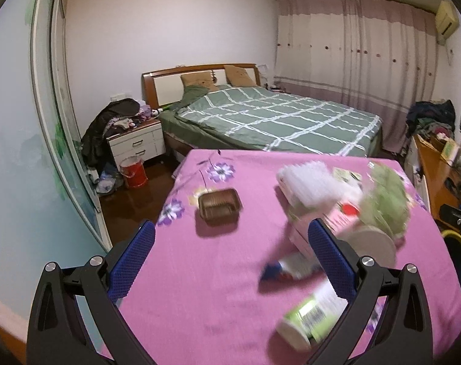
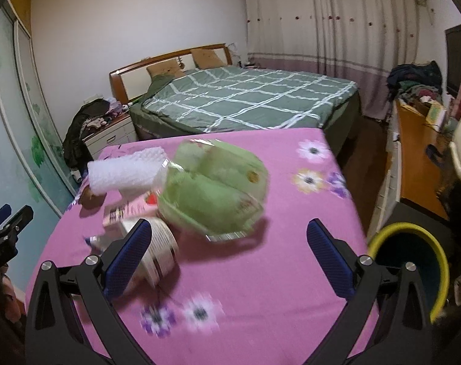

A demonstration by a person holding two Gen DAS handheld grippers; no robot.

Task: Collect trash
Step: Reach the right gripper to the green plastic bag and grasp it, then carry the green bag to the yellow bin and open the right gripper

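Table (image 1: 200,289) under pink cloth fills my view; trash is heaped at two o'clock: green clamshell (image 2: 212,191), bubble wrap (image 2: 123,170), cup (image 1: 309,316). Bin (image 2: 413,261) stands at four o'clock. Brown tray (image 1: 219,206) lies alone at twelve. My left gripper (image 1: 230,261) and right gripper (image 2: 228,258) gape wide, empty.
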